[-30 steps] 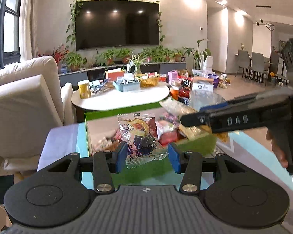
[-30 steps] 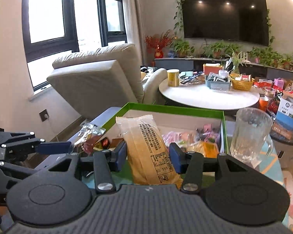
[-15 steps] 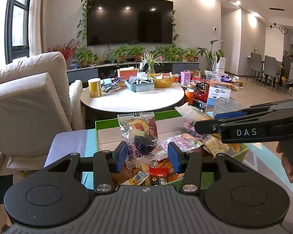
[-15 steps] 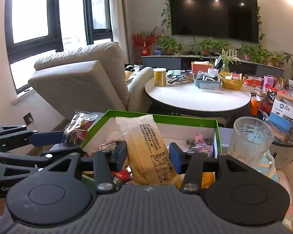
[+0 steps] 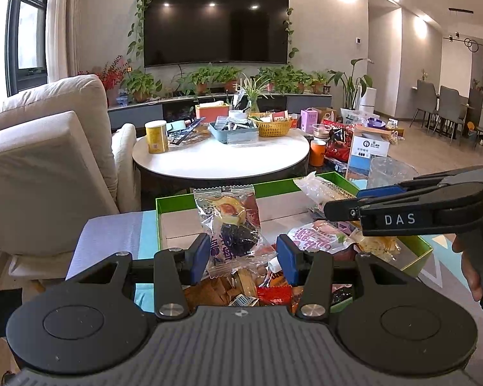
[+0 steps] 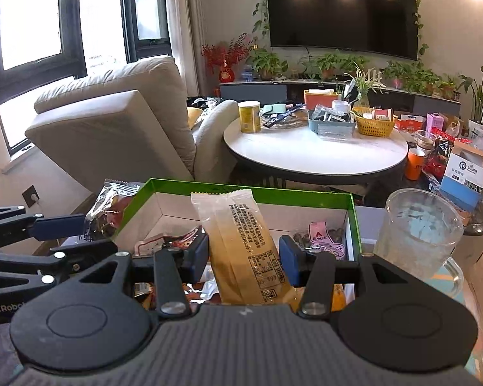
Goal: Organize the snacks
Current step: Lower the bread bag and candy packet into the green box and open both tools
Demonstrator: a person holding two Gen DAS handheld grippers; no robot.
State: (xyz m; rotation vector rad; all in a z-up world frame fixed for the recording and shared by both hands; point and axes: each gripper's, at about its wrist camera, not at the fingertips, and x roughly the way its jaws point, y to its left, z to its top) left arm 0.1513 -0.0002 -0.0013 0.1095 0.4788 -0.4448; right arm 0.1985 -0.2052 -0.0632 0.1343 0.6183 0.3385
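Both grippers nearer green box (image 5: 419, 247) than before. Left gripper (image 5: 241, 255) fingers grip clear snack packet (image 5: 230, 225); right gripper (image 6: 244, 255) fingers grip yellow packet (image 6: 241, 244). Lower both into bare spots, then release.

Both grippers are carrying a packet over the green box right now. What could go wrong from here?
1. The glass mug stands just outside the green box, close beside the right gripper; a sideways swing might knock it.
2. The yellow packet and the clear packet in the left gripper are held only near their lower ends, so either could flop or slip out.
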